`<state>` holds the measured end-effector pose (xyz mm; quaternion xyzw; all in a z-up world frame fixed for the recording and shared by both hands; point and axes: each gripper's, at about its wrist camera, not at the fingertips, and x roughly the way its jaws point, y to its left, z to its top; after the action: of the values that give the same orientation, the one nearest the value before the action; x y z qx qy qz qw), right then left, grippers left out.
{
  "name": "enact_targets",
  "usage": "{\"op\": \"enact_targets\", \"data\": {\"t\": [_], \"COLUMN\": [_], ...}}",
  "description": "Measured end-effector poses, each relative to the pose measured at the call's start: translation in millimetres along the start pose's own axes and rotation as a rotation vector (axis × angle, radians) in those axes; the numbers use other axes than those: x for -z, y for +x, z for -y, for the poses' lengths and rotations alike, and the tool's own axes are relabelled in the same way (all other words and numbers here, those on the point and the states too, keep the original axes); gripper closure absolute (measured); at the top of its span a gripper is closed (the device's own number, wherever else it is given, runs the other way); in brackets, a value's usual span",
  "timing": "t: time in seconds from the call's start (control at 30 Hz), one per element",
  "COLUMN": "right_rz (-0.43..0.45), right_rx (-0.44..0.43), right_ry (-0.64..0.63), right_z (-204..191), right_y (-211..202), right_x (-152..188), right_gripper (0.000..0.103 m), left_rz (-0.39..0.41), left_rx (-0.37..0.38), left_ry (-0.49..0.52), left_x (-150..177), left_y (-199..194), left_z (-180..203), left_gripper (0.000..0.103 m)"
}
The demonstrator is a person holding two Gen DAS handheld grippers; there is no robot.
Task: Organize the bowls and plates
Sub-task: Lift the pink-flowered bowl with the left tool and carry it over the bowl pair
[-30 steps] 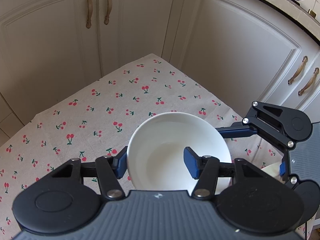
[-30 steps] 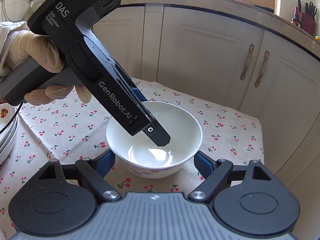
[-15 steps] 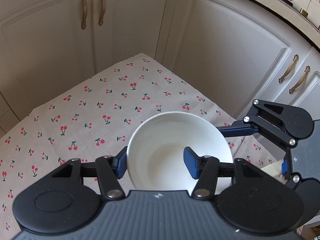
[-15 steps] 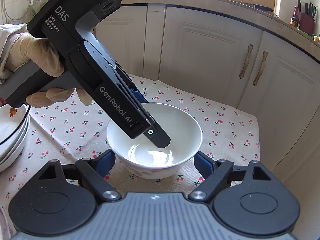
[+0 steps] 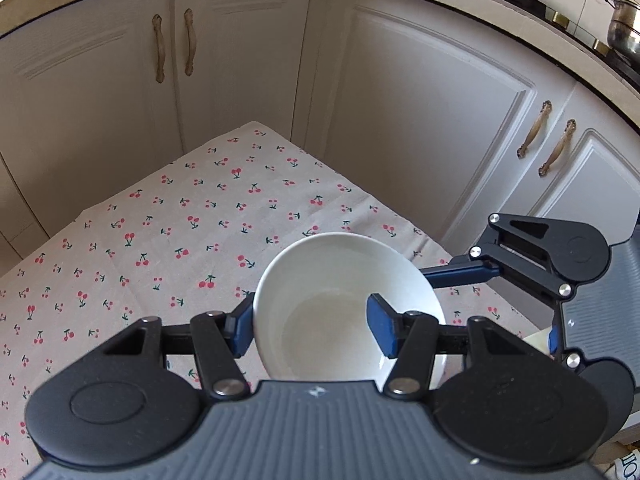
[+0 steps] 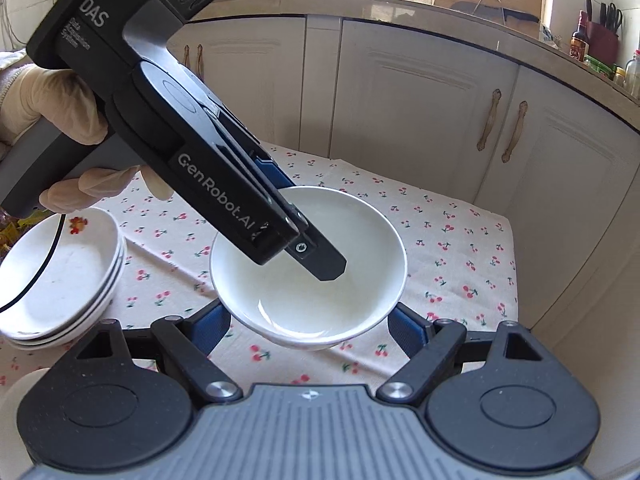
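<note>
A plain white bowl point(image 5: 340, 280) hangs above the cherry-print tablecloth point(image 5: 160, 240). My left gripper point(image 5: 312, 328) is shut on its near-left wall, one blue pad inside and one outside. In the right wrist view the same bowl point(image 6: 360, 248) sits between the pads of my right gripper point(image 6: 308, 326), which press its lower sides. The left gripper point(image 6: 300, 220) reaches down into the bowl from the upper left, held by a gloved hand point(image 6: 48, 96). A stack of shallow white plates point(image 6: 60, 280) rests on the cloth at the left.
White cabinet doors point(image 5: 420, 120) with bronze handles stand close behind the table's far and right edges. A counter point(image 6: 440, 8) above them carries bottles and a knife block. A thin black cable point(image 6: 48, 256) hangs over the plate stack.
Both grippers have risen together with the bowl between them, and the table has dropped away. In the right wrist view the plate stack has come further into sight at the left.
</note>
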<state>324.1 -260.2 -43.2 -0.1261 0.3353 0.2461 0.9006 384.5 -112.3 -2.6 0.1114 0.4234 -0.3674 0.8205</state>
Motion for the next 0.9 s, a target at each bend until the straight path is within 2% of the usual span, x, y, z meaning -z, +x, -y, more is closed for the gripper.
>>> {"op": "enact_targets", "data": {"t": [0.4, 0.9], "right_rz": [0.041, 0.042], "right_rx": [-0.014, -0.003], "right_ry": [0.01, -0.004], "right_z": [-41, -79], "right_y": [-56, -92], "right_x": [13, 34], "right_gripper": [0.014, 0.014], "left_rz": [0.03, 0.041], "left_rx": [-0.029, -0.027], "left_ry": [0.034, 0.044], "left_x": [33, 73], "left_y": [-57, -87], "left_z": [40, 73], "left_gripper": [0.047, 0.047]}}
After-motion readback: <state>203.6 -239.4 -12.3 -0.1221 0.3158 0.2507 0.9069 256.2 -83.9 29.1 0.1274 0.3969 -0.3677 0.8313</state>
